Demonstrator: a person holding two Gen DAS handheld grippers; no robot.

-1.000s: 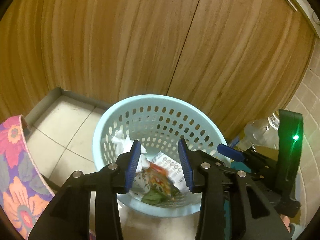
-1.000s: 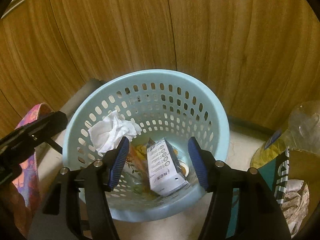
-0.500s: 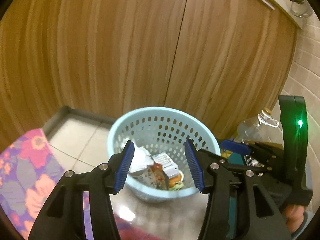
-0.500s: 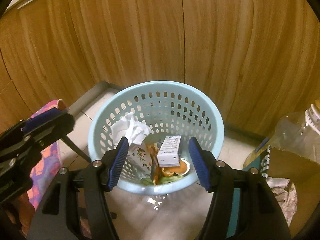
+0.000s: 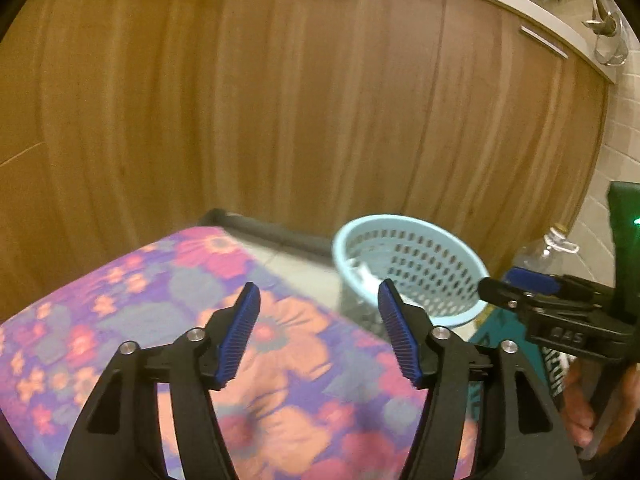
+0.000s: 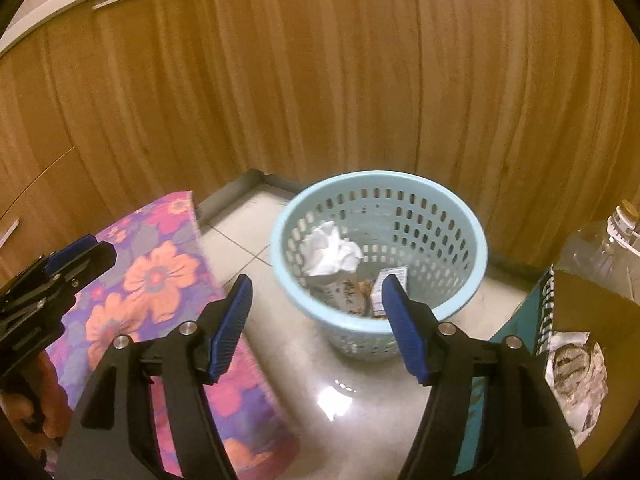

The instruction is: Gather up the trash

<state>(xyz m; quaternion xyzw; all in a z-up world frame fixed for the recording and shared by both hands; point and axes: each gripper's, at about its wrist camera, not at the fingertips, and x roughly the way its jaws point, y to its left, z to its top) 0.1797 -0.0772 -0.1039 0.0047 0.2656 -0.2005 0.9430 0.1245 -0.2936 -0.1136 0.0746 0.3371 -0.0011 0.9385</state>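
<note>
A light blue perforated basket point(image 6: 452, 216) stands on the tiled floor against wooden cabinets; it also shows in the left wrist view point(image 5: 440, 236). Inside lie a crumpled white tissue point(image 6: 328, 250), a small white box point(image 6: 390, 284) and food wrappers. My right gripper point(image 6: 316, 304) is open and empty, above the floor just in front of the basket. My left gripper point(image 5: 318, 308) is open and empty, over a flowered cloth point(image 5: 160, 300), left of the basket. The right gripper's body shows at the right edge of the left wrist view point(image 5: 516, 292).
A flowered purple and orange cloth surface point(image 6: 160, 280) lies left of the basket. A clear plastic bottle point(image 6: 600, 248) and an open teal cardboard box point(image 6: 544, 320) holding crumpled paper point(image 6: 576, 368) stand to the right. Wooden cabinet doors point(image 6: 360, 80) close off the back.
Both grippers have pulled up and back from the basket, which now looks smaller and farther. The left gripper has swung left over the flowered cloth. Both stay open and empty.
</note>
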